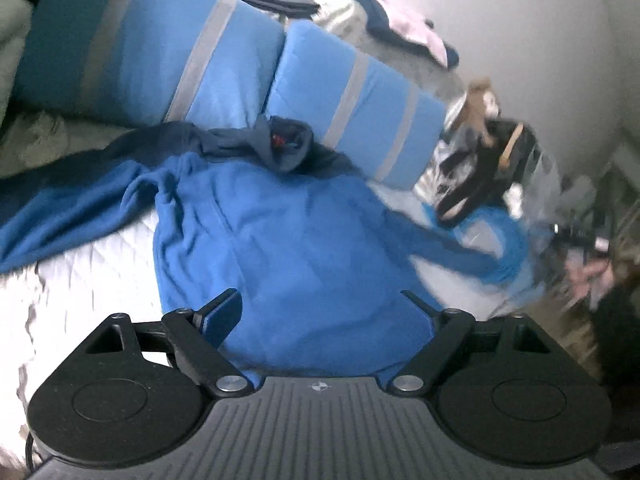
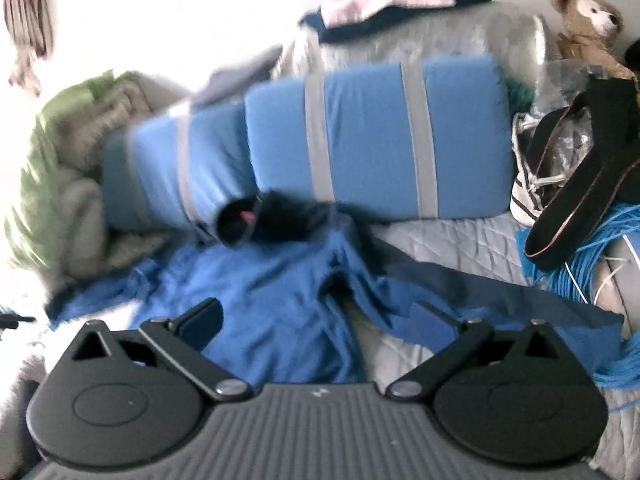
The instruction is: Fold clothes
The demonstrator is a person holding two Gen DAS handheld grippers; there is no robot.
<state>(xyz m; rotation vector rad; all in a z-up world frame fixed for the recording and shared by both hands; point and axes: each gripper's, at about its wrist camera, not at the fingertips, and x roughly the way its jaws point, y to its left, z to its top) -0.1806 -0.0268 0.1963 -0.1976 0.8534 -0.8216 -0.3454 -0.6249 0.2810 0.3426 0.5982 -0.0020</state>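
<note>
On the white quilted bed (image 1: 80, 280) lies the blue sweatshirt (image 1: 280, 240), collar toward the striped pillows (image 1: 160, 60), sleeves out sideways. Left gripper (image 1: 320, 304) and right gripper (image 2: 316, 316) both gape wide, empty, above its hem; left sits over the body, probably nearer.

Left gripper (image 1: 320, 300): tilted downward, jaws spread wide, nothing between the 2 fingers. Right gripper (image 2: 316, 312): also tilted downward, jaws wide apart, nothing gripped.
</note>
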